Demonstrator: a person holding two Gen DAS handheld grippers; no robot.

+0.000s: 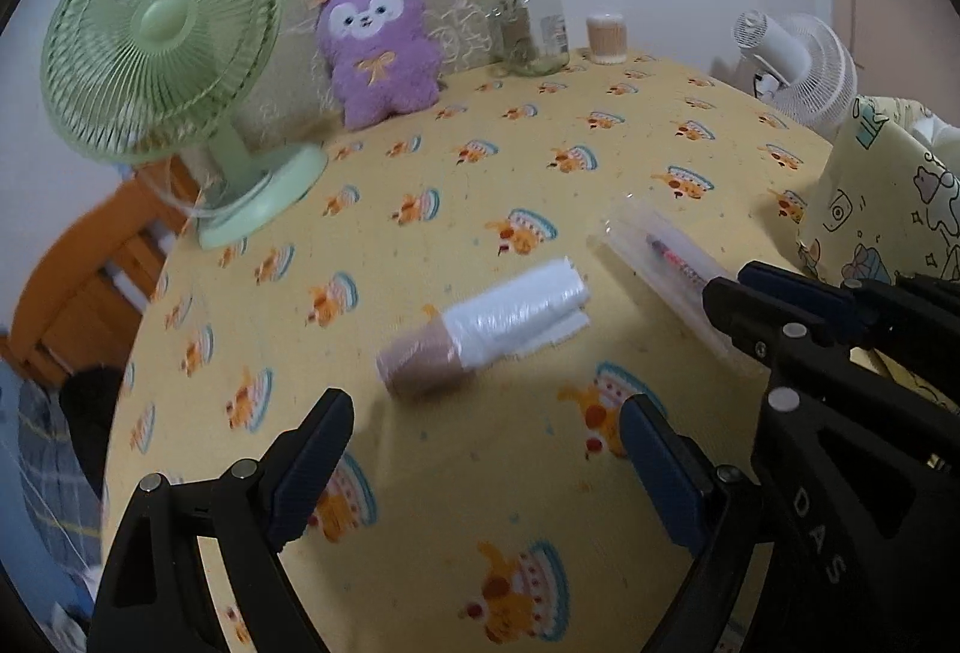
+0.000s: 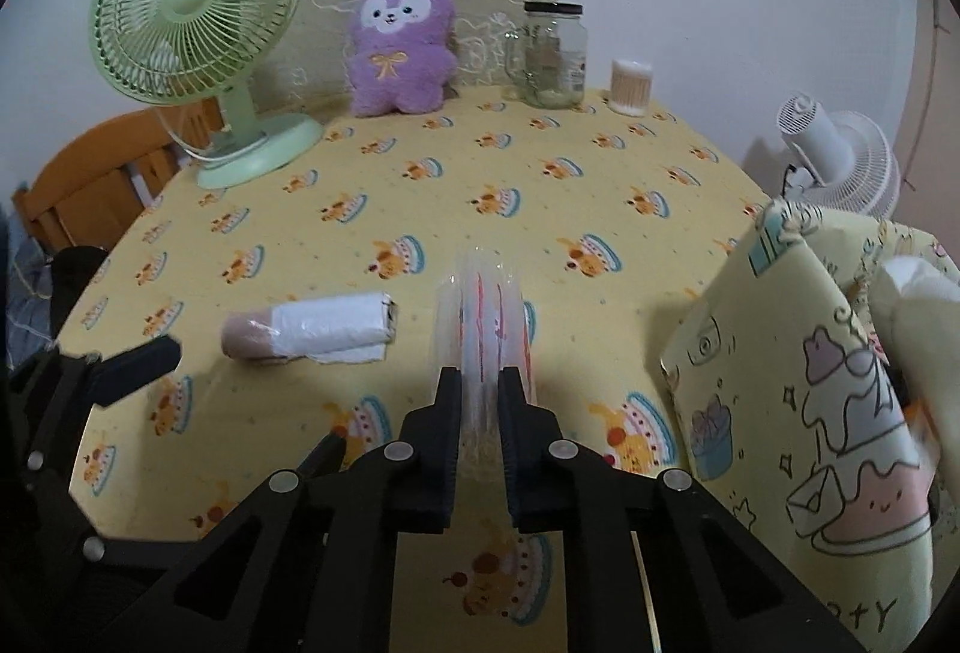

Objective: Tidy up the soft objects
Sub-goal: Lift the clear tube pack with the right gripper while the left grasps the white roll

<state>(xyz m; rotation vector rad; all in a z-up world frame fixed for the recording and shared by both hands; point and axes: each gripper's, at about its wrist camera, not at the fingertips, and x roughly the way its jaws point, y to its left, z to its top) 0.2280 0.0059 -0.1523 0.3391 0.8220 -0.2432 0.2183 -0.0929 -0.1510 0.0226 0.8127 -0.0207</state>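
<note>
The right gripper point(image 2: 480, 383) had its jaws pinched on a clear plastic packet point(image 2: 483, 305) at centre frame — thin and slick, so it might have slid free if tilted. The left gripper point(image 1: 486, 449) gaped wide and empty below the white bag roll point(image 1: 486, 329) — a clumsy reach could have nudged it rolling.

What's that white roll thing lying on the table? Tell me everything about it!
It looks like a roll of white plastic bags on a tan cardboard tube that sticks out at one end. The plastic is thin and shiny, with a loose flap lying open. It lies on its side on the yellow tablecloth, in front of the open left gripper. Nothing grips it.
</note>
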